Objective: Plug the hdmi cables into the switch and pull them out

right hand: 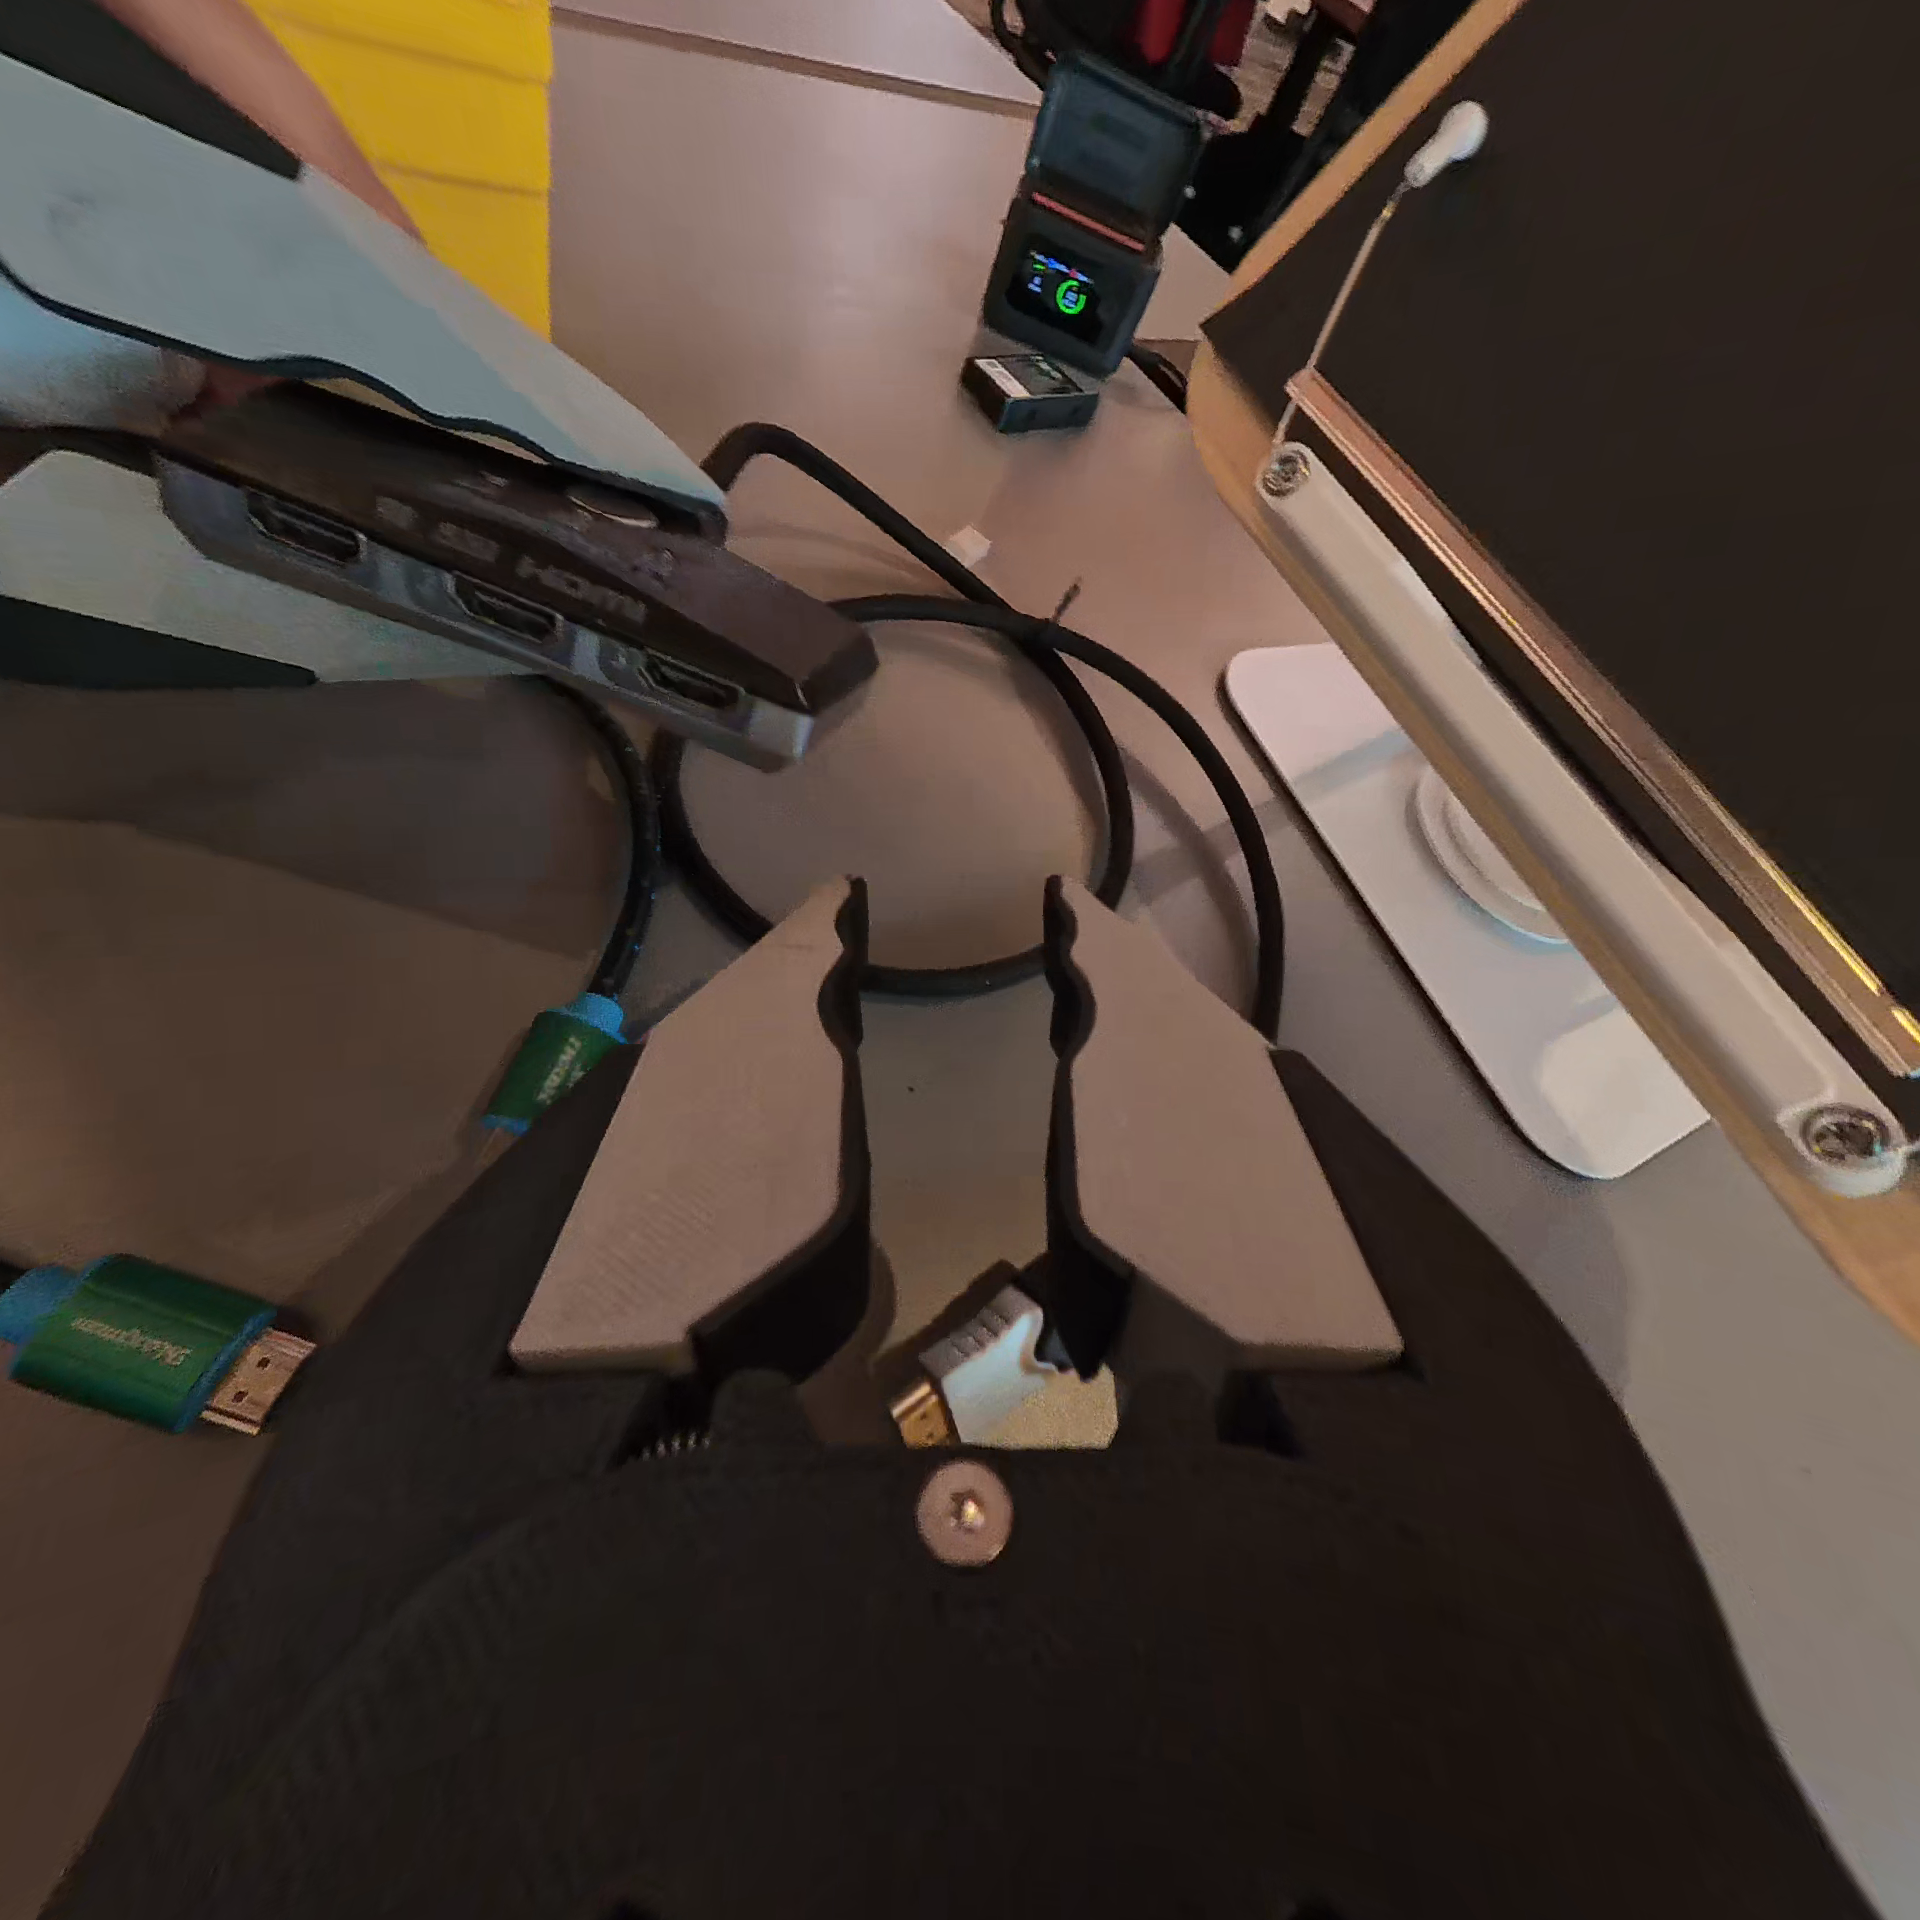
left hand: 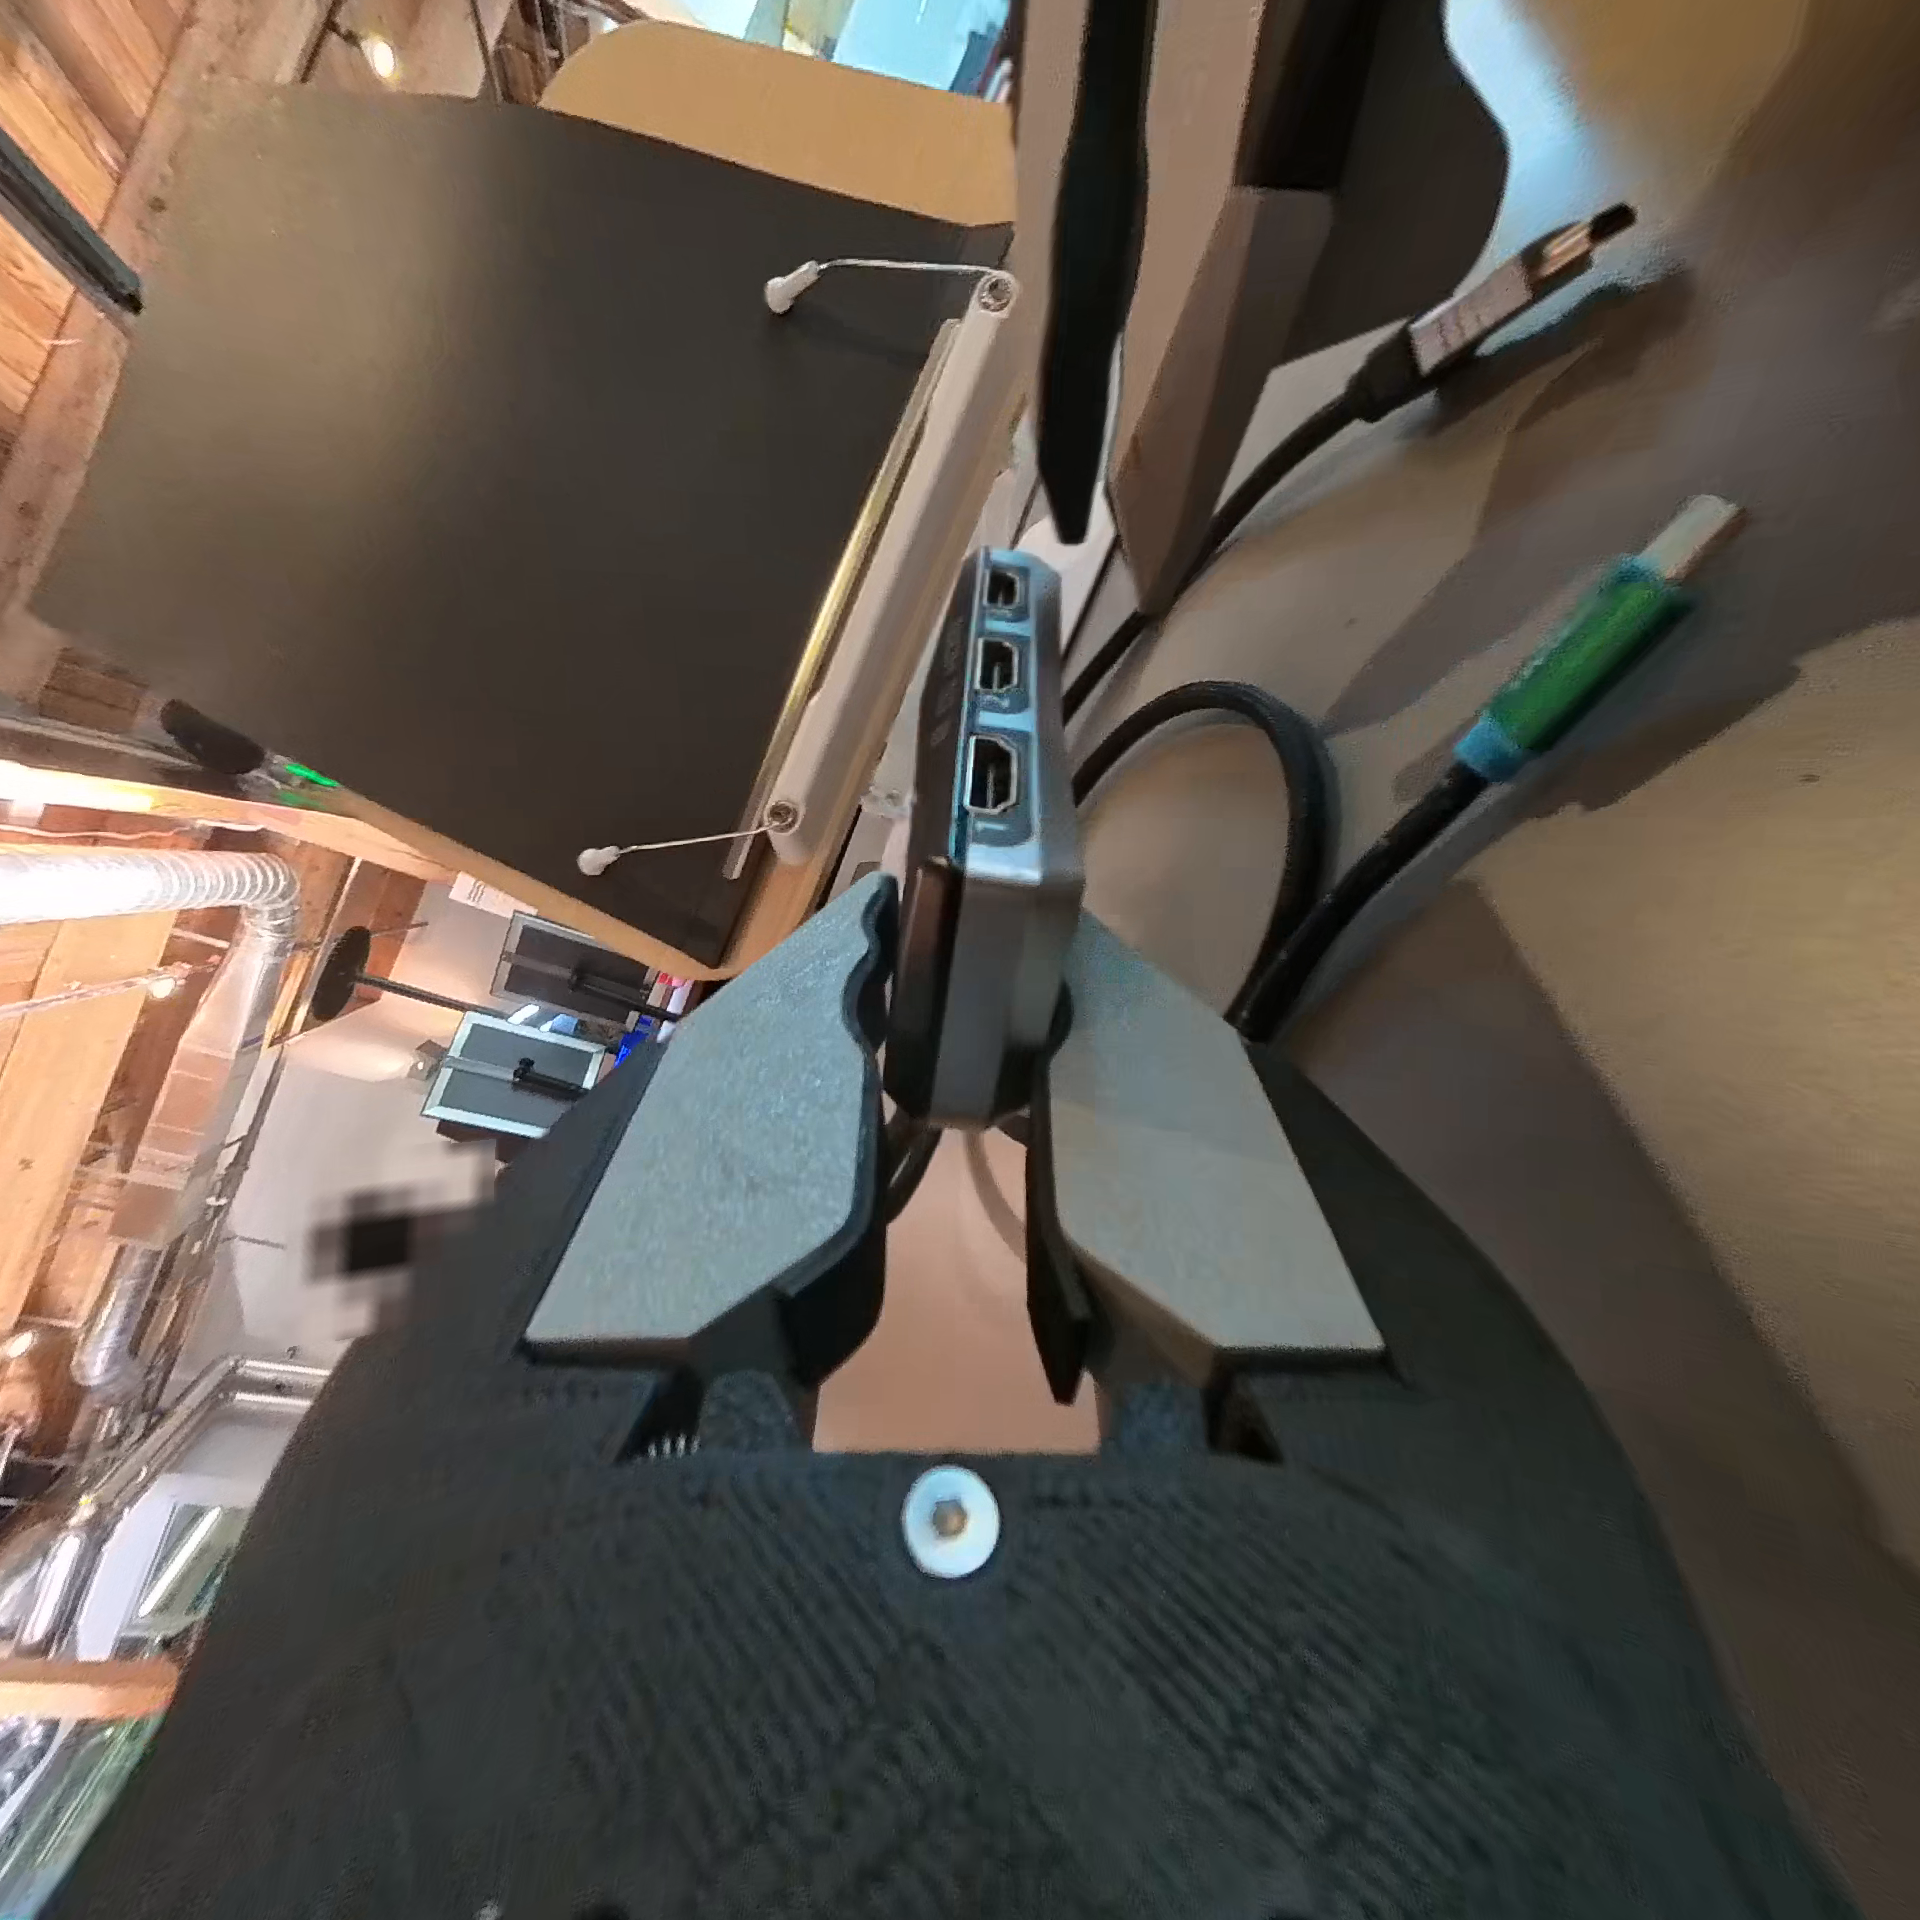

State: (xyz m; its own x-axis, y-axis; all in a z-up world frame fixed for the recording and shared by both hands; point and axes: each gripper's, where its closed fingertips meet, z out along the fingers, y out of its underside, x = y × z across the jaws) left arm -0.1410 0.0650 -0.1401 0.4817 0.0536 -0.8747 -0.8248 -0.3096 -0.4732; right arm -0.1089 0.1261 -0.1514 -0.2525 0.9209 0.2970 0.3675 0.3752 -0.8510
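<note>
My left gripper (left hand: 977,966) is shut on the grey-and-black HDMI switch (left hand: 997,790) and holds it on edge above the table, its three empty ports facing me. In the right wrist view the switch (right hand: 520,603) sits at the upper left between the left gripper's fingers (right hand: 312,301). My right gripper (right hand: 951,914) is open and empty, low over the black cable loop (right hand: 1091,748). A grey-white HDMI plug (right hand: 977,1351) lies on the table under its fingers. Two green HDMI plugs (right hand: 145,1340) (right hand: 561,1060) lie to the left. The left wrist view shows one green plug (left hand: 1569,665) and the grey plug (left hand: 1496,301).
A monitor with a dark screen (right hand: 1662,416) stands at the right on a white base (right hand: 1455,935); it also shows in the left wrist view (left hand: 468,468). A small device with a lit screen (right hand: 1070,291) and a black battery (right hand: 1029,390) sit at the back. A yellow object (right hand: 447,104) is at the far left. The left gripper's tips are roughly 8 centimetres from the right gripper's. Between my right fingertips and the green plug (left hand: 1569,665) there is roughly 7 centimetres. Seen from the right wrist view (right hand: 540,1060) as well.
</note>
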